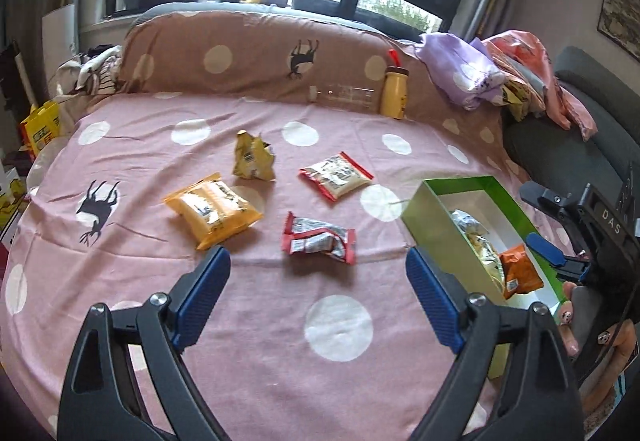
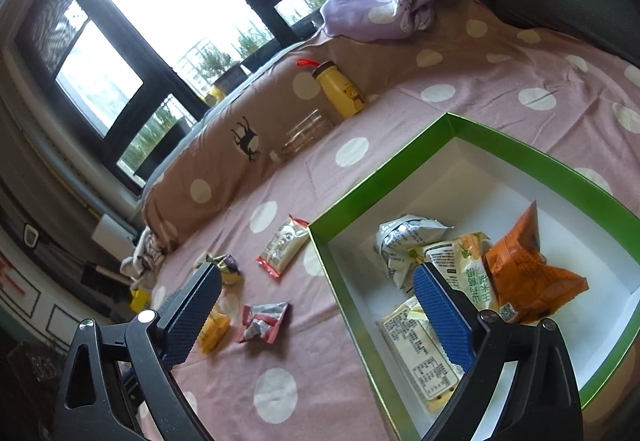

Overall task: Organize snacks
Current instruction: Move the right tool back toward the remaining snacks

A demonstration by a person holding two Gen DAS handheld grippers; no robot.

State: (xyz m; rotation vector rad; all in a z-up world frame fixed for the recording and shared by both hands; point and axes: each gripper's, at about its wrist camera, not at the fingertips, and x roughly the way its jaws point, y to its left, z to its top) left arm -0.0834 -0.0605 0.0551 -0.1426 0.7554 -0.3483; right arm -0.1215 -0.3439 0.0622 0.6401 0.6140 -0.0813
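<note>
Loose snack packets lie on the pink dotted bedsheet: an orange-yellow packet (image 1: 212,215), a crumpled yellow one (image 1: 254,157), a red-edged white one (image 1: 335,175) and a red-and-silver one (image 1: 318,239). My left gripper (image 1: 318,297) is open and empty, just short of the red-and-silver packet. A green box (image 2: 380,185) with a white inside holds several packets, among them an orange one (image 2: 528,273). My right gripper (image 2: 316,315) is open and empty, straddling the box's left wall. In the left wrist view the right gripper (image 1: 552,253) hovers over the box (image 1: 444,237).
A yellow bottle (image 1: 394,93) and a clear bottle (image 1: 346,95) lie against a brown dotted bolster (image 1: 248,57) at the far side. Bunched lilac and pink fabric (image 1: 480,73) lies at the right, beside a dark chair (image 1: 572,145). A hand (image 1: 580,321) holds the right gripper.
</note>
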